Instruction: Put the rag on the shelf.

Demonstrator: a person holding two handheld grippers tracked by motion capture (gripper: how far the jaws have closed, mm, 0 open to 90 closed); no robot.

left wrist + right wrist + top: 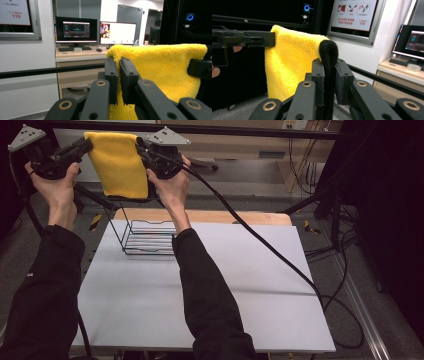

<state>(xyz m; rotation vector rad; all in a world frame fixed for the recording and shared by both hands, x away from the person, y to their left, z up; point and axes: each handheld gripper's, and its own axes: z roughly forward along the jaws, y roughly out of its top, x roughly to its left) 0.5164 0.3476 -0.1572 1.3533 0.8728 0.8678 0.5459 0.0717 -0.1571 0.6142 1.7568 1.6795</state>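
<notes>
A fluffy yellow towel (120,165) hangs spread in the air, held by its two top corners above the far side of the table. My left gripper (85,147) is shut on the left corner, and its jaws pinch the towel's edge (162,67) in the left gripper view (118,61). My right gripper (142,145) is shut on the right corner. In the right gripper view (328,62) the pinched fold looks dark (328,50), with the yellow cloth (289,65) stretching away to the left gripper (247,38). A black wire rack (145,237) stands on the table below the towel.
The white table top (225,290) reaches toward me, with a wooden strip (240,216) at its far edge. A black cable (260,245) trails from the right gripper across the table to the floor. Desks with monitors (75,30) stand beyond a black rail (50,70).
</notes>
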